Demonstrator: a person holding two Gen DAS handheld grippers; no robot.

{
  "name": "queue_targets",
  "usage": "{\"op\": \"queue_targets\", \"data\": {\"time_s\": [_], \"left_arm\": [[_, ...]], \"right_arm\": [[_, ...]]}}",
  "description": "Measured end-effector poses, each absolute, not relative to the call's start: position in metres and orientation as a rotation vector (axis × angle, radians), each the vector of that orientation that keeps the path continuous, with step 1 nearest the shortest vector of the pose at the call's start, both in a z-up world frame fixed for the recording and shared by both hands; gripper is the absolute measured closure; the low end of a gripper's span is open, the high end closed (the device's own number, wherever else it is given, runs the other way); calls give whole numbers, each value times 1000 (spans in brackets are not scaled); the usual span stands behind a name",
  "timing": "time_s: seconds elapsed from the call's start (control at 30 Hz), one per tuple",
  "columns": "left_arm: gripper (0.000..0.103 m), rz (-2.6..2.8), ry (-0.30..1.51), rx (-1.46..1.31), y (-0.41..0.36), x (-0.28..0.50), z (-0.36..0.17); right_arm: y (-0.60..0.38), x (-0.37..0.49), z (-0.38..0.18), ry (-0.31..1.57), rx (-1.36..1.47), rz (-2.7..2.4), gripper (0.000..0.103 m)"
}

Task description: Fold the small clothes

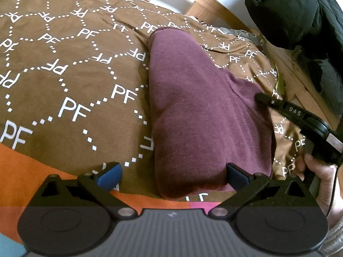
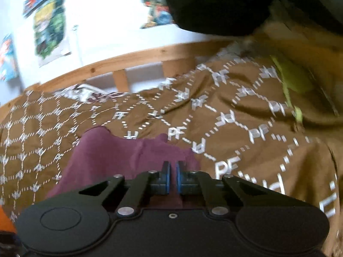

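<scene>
A small maroon garment [image 1: 199,107] lies folded lengthwise on a brown bedspread [image 1: 64,68] printed with white "PF" letters. My left gripper [image 1: 173,175] is open over the garment's near end, its blue pads [image 1: 109,176] spread wide and holding nothing. My right gripper [image 1: 265,99] reaches in from the right and touches the garment's right flap. In the right wrist view the garment [image 2: 111,156] sits just ahead, and my right gripper [image 2: 173,173] has its blue pads nearly together with the maroon cloth beneath them. That view is blurred.
A wooden bed rail [image 2: 137,57] runs along the far side, with a white wall and posters [image 2: 49,25] behind. A black padded coat [image 1: 295,15] hangs at the right. An orange sheet [image 1: 27,171] shows at the near edge. A yellow-green item [image 2: 291,79] lies at the right.
</scene>
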State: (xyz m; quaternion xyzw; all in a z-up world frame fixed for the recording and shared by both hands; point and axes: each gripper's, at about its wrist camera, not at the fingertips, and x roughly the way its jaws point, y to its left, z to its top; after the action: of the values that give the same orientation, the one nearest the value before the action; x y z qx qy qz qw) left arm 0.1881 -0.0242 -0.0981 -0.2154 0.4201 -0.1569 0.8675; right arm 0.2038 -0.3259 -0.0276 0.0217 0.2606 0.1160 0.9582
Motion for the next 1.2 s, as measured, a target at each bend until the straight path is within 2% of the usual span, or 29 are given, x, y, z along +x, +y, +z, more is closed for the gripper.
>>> {"op": "queue_targets", "data": {"time_s": [0.1,0.5,0.63,0.7,0.77,0.87,1.2], "left_arm": [[0,-311,875,-425,-30,186,-98],[0,-291,869,-392,-36,183,-97],[0,-275,860,-368,-41,179,-97],[0,-271,856,-355,-44,179,-97],[0,-272,854,-346,-45,178,-98],[0,-275,854,-348,-44,178,-98],[0,-276,850,-350,-44,177,-99]], "right_arm": [[-314,201,-17,457,-65,246,98],[-341,219,-42,583,36,207,98],[-346,224,-39,603,102,241,83],[-350,229,-39,622,147,258,70],[-354,236,-41,640,187,272,51],[-357,245,-48,688,229,281,41],[-361,255,-60,721,310,297,36]]}}
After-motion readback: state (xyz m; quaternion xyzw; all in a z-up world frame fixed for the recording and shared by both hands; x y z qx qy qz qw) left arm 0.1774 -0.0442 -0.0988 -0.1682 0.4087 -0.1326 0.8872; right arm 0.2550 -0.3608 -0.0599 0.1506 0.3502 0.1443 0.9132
